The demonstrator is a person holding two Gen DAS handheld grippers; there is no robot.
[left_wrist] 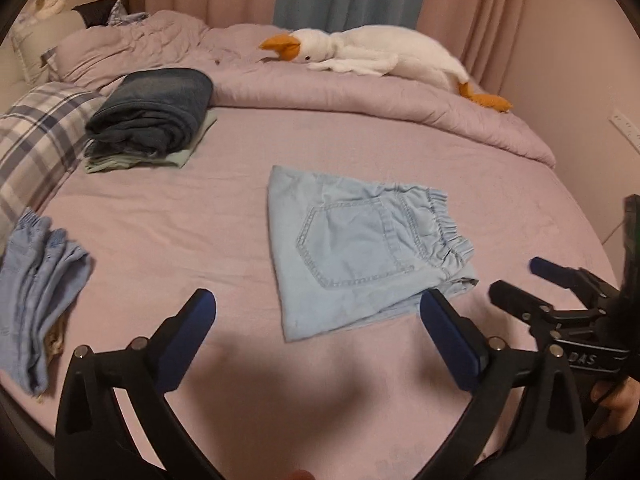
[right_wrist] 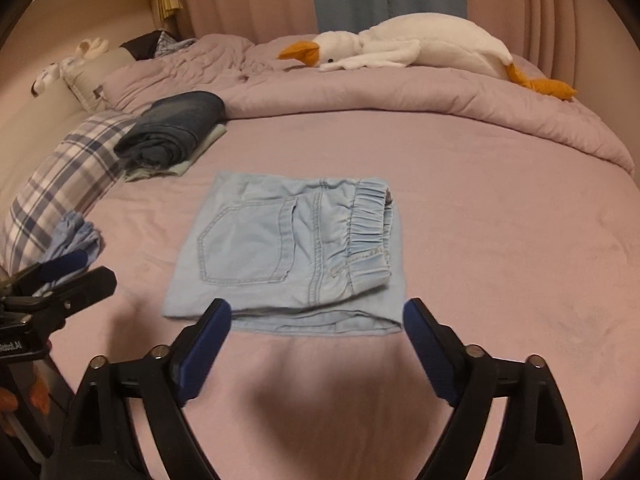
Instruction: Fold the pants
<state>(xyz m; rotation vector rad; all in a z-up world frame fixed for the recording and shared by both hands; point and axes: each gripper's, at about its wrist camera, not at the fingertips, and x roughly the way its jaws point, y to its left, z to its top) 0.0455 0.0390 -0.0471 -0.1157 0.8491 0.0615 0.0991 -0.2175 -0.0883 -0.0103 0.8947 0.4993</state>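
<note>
both sets of fingers sit nearest the lens, spread wide and holding nothing. between and just beyond the fingers of the right gripper (right_wrist: 316, 320) lies the folded pair of light denim pants (right_wrist: 288, 252), a compact rectangle on the bed (right_wrist: 500, 240), back pocket up, elastic waistband toward the right finger. the left gripper (left_wrist: 318, 312) hovers with the same pants (left_wrist: 360, 252) ahead of it, their near corner just beside its right finger; its fingers touch no cloth.

the pants look thin, soft and light. a stack of layers like this will likely sag and slide apart if lifted by one edge, and a single top layer would peel open. the gathered waistband is the bulkiest, grippiest part, while the folded edge nearest the fingers shows several layers stacked. taking hold there, with a finger pushed under the whole stack, and the other gripper on the opposite end, seems the safest way to move or fold it again.

far ahead and left of the fingers sit a dark folded stack (left_wrist: 152, 108), a plaid pillow (left_wrist: 36, 140), loose blue garments (left_wrist: 40, 296) and a plush goose (left_wrist: 380, 56).
</note>
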